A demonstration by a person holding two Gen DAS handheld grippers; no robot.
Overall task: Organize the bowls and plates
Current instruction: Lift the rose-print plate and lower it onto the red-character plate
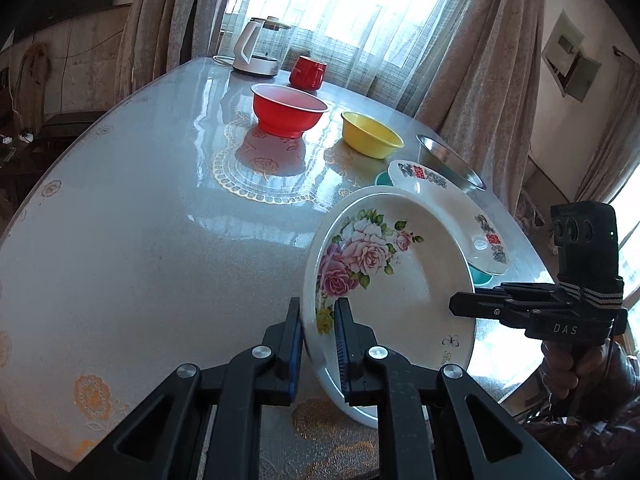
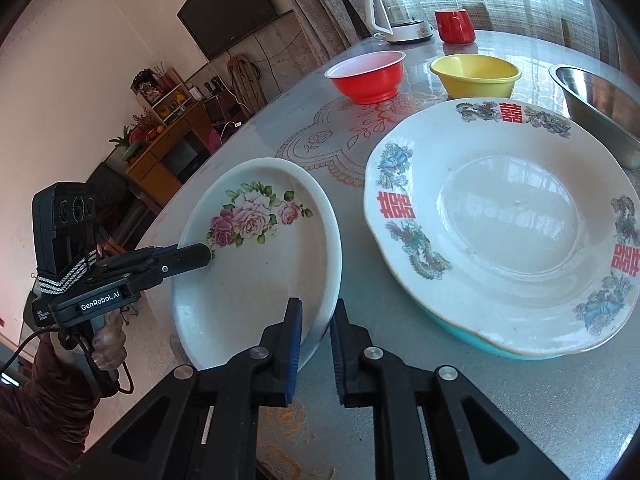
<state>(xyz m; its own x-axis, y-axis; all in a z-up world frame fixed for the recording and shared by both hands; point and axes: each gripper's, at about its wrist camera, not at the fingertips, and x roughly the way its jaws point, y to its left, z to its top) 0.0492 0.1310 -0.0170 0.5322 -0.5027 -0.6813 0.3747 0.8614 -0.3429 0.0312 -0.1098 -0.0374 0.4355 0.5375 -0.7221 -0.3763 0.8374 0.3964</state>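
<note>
The rose plate (image 1: 400, 280) sat near the front edge of the desk (image 1: 140, 240), lifted on a tilt between the two grippers; the left gripper (image 1: 318, 316) had its fingers nearly closed on the plate's near-left rim, one finger inside and one outside; the right gripper (image 2: 316, 316) pinched the opposite rim the same way, its fingers almost shut on the thin edge. Just beside it to the right lay a larger plate with red characters (image 2: 500, 216), stacked on a teal dish (image 2: 460, 334) whose edge showed beneath; behind that stood a steel bowl (image 2: 600, 100) at the desk's right side; a yellow bowl (image 2: 476, 74) and a red bowl (image 2: 366, 76) stood farther back, well apart from the plates; a red mug (image 2: 454, 26) and a white kettle (image 2: 400, 10) stood by the curtained window.
</note>
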